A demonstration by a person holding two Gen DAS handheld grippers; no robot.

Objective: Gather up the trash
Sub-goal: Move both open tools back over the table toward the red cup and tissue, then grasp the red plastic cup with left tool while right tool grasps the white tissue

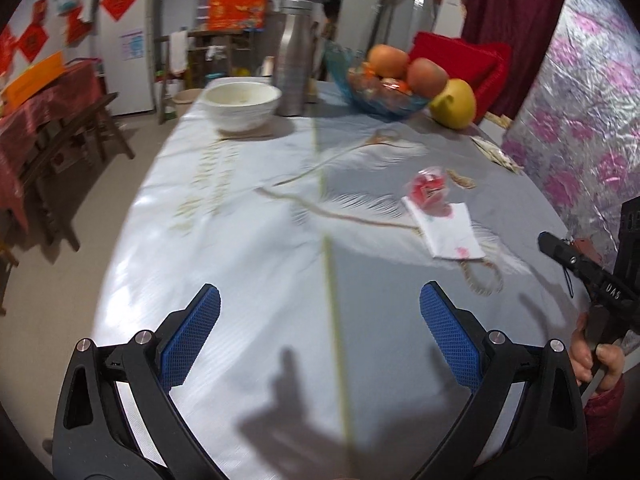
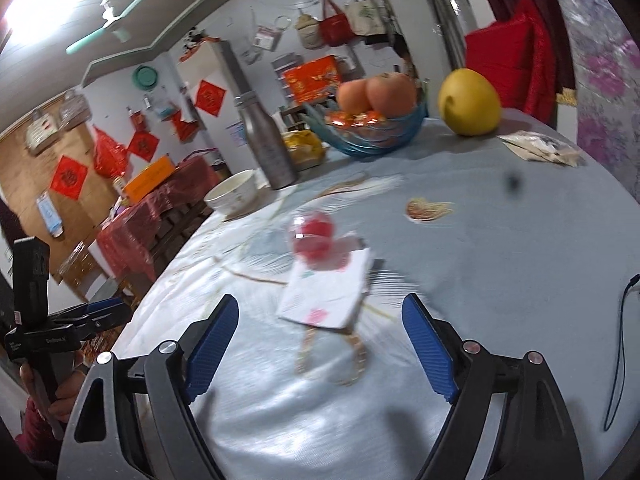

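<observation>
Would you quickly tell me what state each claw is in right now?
Left claw: open, holding nothing.
Right claw: open, holding nothing.

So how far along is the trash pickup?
Nothing looks collected yet. Both the left gripper and right gripper are open and hold nothing. The red wrapper and the white packet under it lie on the table, just ahead of the right gripper.

A home dining room: fruit bowl [image 1: 380,92], clothed table [image 1: 248,240], hanging bags [image 2: 344,20]
</observation>
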